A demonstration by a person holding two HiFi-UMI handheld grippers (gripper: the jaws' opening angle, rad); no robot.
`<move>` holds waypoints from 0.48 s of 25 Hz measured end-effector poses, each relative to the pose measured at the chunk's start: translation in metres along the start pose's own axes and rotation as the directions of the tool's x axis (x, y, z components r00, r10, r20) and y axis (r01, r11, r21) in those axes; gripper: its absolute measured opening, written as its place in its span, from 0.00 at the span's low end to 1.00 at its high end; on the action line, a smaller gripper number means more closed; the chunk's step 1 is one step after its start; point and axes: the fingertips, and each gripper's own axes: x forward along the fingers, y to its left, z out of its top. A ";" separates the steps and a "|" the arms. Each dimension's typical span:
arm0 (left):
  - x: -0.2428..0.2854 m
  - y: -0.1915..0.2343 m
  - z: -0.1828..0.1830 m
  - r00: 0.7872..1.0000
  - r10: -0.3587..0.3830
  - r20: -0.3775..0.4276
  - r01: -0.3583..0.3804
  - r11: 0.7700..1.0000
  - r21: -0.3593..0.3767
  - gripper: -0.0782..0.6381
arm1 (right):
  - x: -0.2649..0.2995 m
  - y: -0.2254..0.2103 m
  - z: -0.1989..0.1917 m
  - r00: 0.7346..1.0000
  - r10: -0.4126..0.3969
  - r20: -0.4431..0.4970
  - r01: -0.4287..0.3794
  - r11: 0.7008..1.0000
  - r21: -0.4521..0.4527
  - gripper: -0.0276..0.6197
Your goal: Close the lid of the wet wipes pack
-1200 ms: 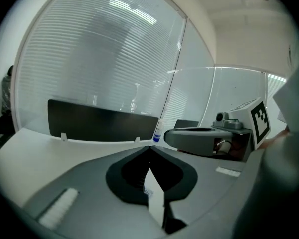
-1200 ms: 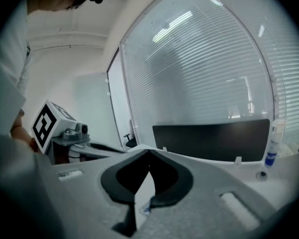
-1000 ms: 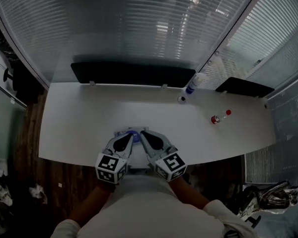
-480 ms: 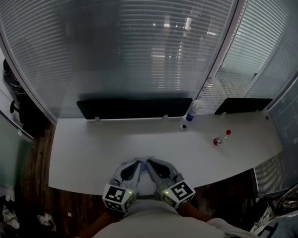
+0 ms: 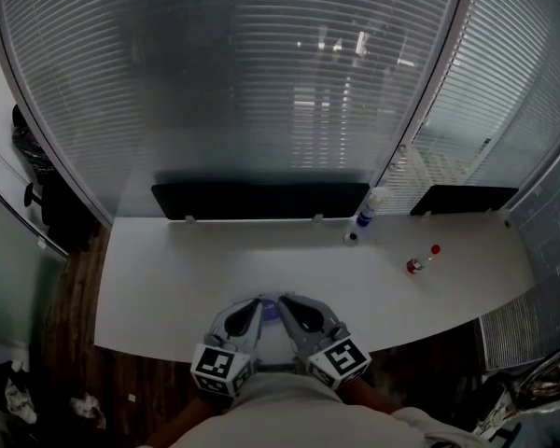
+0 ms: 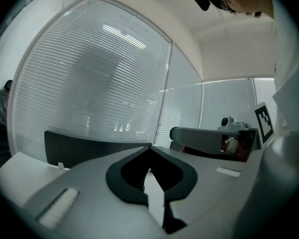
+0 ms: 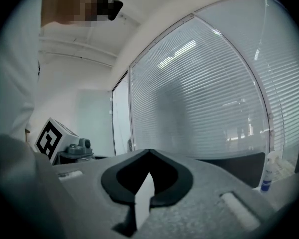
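The wet wipes pack (image 5: 269, 310) lies at the white table's (image 5: 168, 269) front edge, and only a small blue and pale patch of it shows between the two grippers. My left gripper (image 5: 251, 304) and right gripper (image 5: 287, 301) sit side by side over it, tips pointing away from me. In the left gripper view the left gripper (image 6: 149, 147) has its jaws meeting at the tips with nothing between them. The right gripper (image 7: 149, 152) looks the same in its own view. Both gripper views look out level at the blinds, so the pack and its lid are hidden there.
A white spray bottle (image 5: 369, 207) with a blue label stands at the back right, with a small cap (image 5: 351, 238) beside it. A small red-capped bottle (image 5: 420, 262) lies further right. Black panels (image 5: 261, 199) run along the table's back edge under the blinds.
The head view has tilted up, so the table and both grippers sit lower in the frame. The grippers stay side by side over the pack, both shut throughout.
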 end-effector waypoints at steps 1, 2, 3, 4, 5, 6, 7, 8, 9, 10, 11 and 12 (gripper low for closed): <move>0.000 0.001 -0.001 1.000 0.001 0.000 -0.001 1.000 0.002 0.11 | 0.000 0.001 -0.001 1.000 0.003 -0.004 -0.003 1.000 -0.002 0.04; 0.001 0.002 -0.001 1.000 0.002 0.001 -0.002 1.000 0.005 0.11 | 0.001 0.001 -0.001 1.000 0.006 -0.007 -0.006 1.000 0.000 0.04; 0.001 0.002 -0.001 1.000 0.002 0.003 -0.002 1.000 0.006 0.11 | 0.001 0.002 -0.002 1.000 0.010 -0.006 -0.010 1.000 0.005 0.04; 0.002 0.003 -0.001 1.000 0.003 0.004 -0.003 1.000 0.007 0.11 | 0.000 0.002 -0.003 1.000 0.011 -0.004 -0.011 1.000 0.011 0.04; 0.002 0.003 -0.001 1.000 0.002 0.003 -0.002 1.000 0.007 0.11 | 0.000 0.001 -0.005 1.000 0.009 -0.001 -0.009 1.000 0.015 0.04; 0.002 0.003 -0.001 1.000 0.001 0.002 -0.001 1.000 0.008 0.11 | -0.001 0.000 -0.005 1.000 0.006 0.001 -0.006 1.000 0.015 0.04; 0.003 0.002 0.000 1.000 -0.001 0.001 0.001 1.000 0.007 0.11 | -0.001 -0.001 -0.004 1.000 0.002 0.002 -0.002 1.000 0.013 0.04; 0.003 0.002 0.000 1.000 -0.002 -0.001 0.002 1.000 0.007 0.11 | -0.002 -0.002 -0.004 1.000 -0.001 0.002 0.001 1.000 0.014 0.04; 0.004 0.002 0.000 1.000 -0.003 -0.002 0.003 1.000 0.007 0.11 | -0.002 -0.003 -0.004 1.000 -0.002 0.001 0.002 1.000 0.018 0.04; 0.004 0.002 0.000 1.000 -0.004 -0.004 0.004 1.000 0.008 0.11 | -0.003 -0.004 -0.005 1.000 -0.003 0.000 0.003 1.000 0.022 0.04; 0.004 0.001 -0.001 1.000 -0.005 -0.005 0.005 1.000 0.009 0.11 | -0.003 -0.005 -0.005 1.000 -0.004 0.000 0.004 1.000 0.024 0.04; 0.005 0.000 -0.001 1.000 -0.007 -0.006 0.007 1.000 0.011 0.11 | -0.004 -0.005 -0.005 1.000 -0.007 0.001 0.007 1.000 0.024 0.04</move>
